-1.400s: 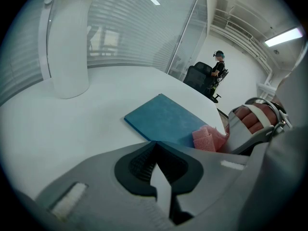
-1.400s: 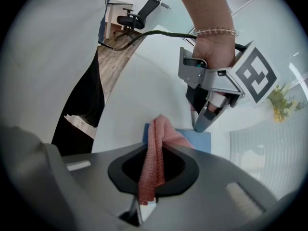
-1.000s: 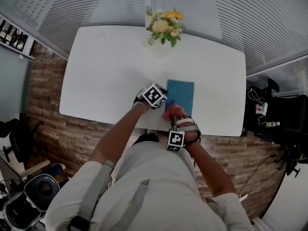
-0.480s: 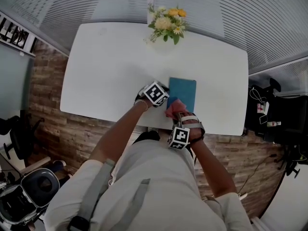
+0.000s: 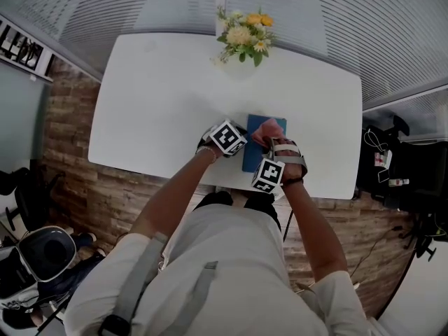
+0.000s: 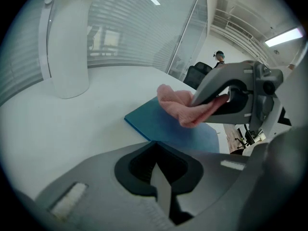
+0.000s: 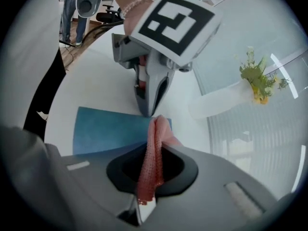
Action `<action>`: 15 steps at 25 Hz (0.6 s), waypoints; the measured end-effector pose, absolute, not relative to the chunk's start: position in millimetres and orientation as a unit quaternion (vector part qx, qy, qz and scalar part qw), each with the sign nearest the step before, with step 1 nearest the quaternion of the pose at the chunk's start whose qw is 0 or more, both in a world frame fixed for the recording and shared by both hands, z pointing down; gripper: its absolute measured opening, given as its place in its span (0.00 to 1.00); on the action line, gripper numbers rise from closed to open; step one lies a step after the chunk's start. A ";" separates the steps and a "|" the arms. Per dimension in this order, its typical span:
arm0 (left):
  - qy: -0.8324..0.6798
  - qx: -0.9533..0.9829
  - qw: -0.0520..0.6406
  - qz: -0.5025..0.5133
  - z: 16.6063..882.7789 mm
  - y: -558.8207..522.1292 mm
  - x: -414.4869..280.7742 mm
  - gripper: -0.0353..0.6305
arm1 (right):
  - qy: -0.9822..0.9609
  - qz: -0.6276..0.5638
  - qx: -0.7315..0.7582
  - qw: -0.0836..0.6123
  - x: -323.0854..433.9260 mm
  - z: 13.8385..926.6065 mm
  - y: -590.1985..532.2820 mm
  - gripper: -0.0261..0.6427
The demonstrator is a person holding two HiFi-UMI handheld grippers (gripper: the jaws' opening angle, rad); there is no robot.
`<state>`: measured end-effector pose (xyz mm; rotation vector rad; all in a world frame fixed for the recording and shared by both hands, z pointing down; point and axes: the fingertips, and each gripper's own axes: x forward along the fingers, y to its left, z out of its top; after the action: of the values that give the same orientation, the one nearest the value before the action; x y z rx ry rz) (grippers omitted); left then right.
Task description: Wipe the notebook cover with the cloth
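**Two grippers at the notebook, cloth in the right one**

Both of your tools meet over the blue notebook (image 5: 252, 154), which lies flat and closed on the white table (image 5: 154, 103), close to the table edge nearest you.

Your right gripper (image 5: 271, 144) has its jaws clamped on the pink cloth (image 5: 266, 128). In the right gripper view the cloth (image 7: 153, 153) runs as a narrow folded strip between the jaws and bunches out past the tips, over the notebook (image 7: 106, 131). From the left gripper view, that bunch (image 6: 185, 109) hangs from the right gripper (image 6: 211, 99) and sits on or just above the notebook's cover (image 6: 163, 124), toward its far end. You cannot tell from any view whether it presses on the cover.

Your left gripper (image 5: 238, 145) has its jaws brought fully together with nothing between them; its own view shows only a thin seam where they meet (image 6: 161, 191). Seen from the right gripper view, its tips (image 7: 149, 110) come down at the notebook's left edge, just beside the cloth.

Beyond the notebook's far end, well apart from it, a white vase (image 5: 234, 65) holds yellow and white flowers (image 5: 241, 35).
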<state>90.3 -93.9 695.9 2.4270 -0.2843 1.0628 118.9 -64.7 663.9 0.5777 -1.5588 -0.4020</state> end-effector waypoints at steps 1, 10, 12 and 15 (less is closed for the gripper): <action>-0.103 0.885 0.236 0.387 695.4 -93.7 90.5 0.05 | -0.685 -0.177 0.256 0.659 122.3 666.2 -71.2 0.07; -0.103 0.885 0.237 0.387 695.1 -94.4 91.0 0.05 | -0.639 -0.203 0.258 0.696 148.4 686.2 -120.1 0.07; -0.102 0.885 0.238 0.388 694.4 -94.2 90.6 0.05 | -0.635 -0.203 0.261 0.698 151.4 689.4 -128.5 0.07; -0.101 0.883 0.242 0.389 693.7 -93.5 90.2 0.05 | -0.631 -0.201 0.262 0.702 154.1 693.7 -138.9 0.07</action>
<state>90.2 -93.5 693.7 2.4143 -0.2751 1.0627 154.1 -138.9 693.7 0.5821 -1.4052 -0.4483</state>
